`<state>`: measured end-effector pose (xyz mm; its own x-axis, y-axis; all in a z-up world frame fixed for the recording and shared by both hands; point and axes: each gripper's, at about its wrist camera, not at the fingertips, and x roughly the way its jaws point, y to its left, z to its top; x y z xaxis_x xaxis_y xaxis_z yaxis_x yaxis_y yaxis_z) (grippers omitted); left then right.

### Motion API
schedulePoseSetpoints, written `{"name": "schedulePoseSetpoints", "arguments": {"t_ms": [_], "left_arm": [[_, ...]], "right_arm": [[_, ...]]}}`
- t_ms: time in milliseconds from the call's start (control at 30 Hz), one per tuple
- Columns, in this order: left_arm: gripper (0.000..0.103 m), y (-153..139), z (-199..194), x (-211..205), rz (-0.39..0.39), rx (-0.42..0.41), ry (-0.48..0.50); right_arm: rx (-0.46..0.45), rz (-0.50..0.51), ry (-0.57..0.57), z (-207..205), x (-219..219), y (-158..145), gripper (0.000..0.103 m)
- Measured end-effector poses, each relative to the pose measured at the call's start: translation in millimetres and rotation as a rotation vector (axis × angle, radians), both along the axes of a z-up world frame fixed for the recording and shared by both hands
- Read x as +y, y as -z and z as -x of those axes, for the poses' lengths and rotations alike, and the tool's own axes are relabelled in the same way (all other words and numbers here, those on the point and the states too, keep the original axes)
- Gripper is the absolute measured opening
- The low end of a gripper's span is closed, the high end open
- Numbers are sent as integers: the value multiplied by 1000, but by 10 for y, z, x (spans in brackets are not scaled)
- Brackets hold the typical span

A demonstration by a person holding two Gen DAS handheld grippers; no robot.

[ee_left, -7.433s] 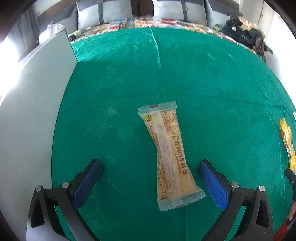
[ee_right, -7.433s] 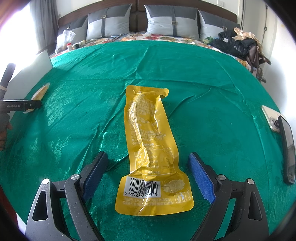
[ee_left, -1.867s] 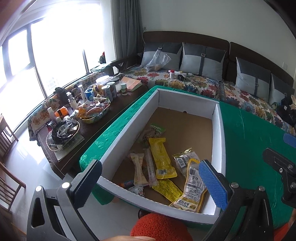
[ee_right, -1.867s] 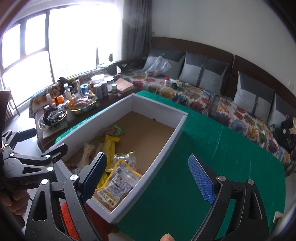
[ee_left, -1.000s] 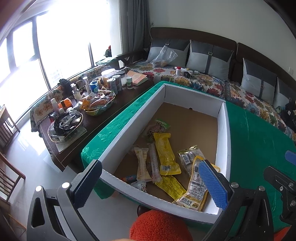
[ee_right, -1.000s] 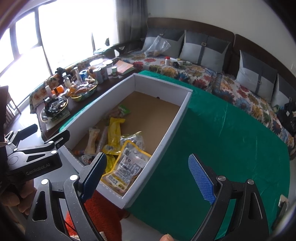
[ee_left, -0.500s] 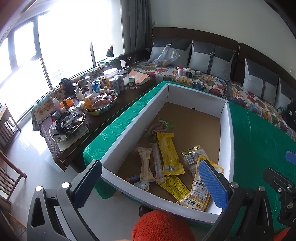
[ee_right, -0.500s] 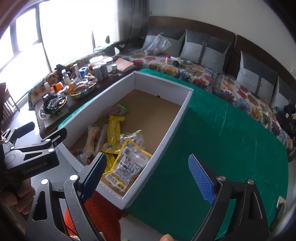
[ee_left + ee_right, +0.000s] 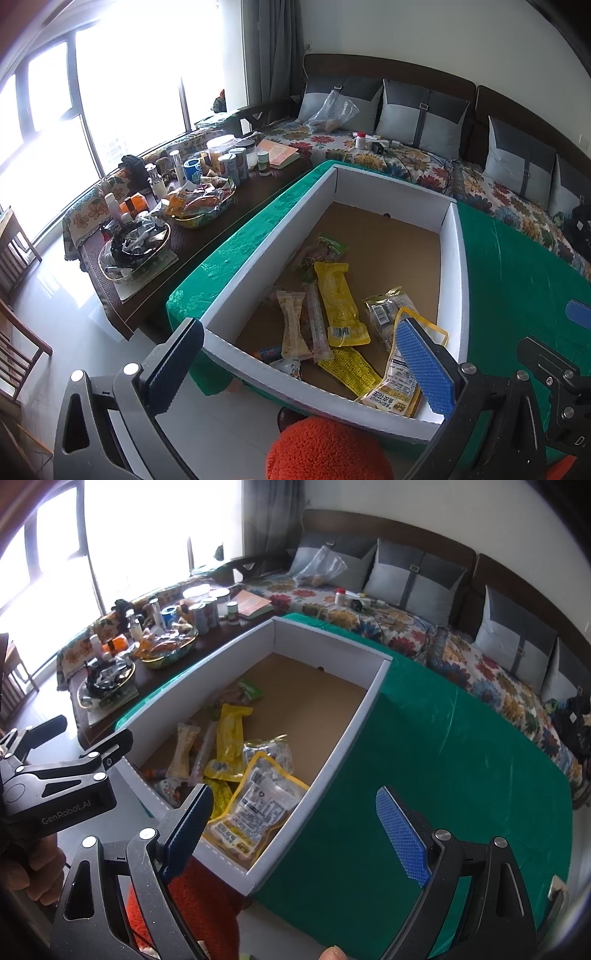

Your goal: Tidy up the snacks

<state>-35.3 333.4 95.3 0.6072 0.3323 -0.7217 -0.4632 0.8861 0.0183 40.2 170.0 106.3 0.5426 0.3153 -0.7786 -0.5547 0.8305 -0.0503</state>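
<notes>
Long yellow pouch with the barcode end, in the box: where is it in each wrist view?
Left wrist: the long yellow pouch lies near the picture's middle on the box floor, barcode end toward the camera, right of the pale snack bar.
Right wrist: the same pouch is left of centre, with the pale bar on its left.
Shared landmark: the white box on the green cloth.

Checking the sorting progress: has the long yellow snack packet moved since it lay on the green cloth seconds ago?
Yes. The long yellow snack packet now lies inside the white cardboard box, no longer on the green tablecloth.
</notes>
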Motion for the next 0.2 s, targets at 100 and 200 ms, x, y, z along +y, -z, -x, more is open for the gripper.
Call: {"name": "schedulePoseSetpoints", "arguments": {"t_ms": [100,200], "left_arm": [[103,-8,14,-8,25,-7,9],[103,-40,28,-37,17,-6,14]], "right_arm": [[4,-3,5,-17,10,8,92],[6,-3,3,-19,21,8,92]]}}
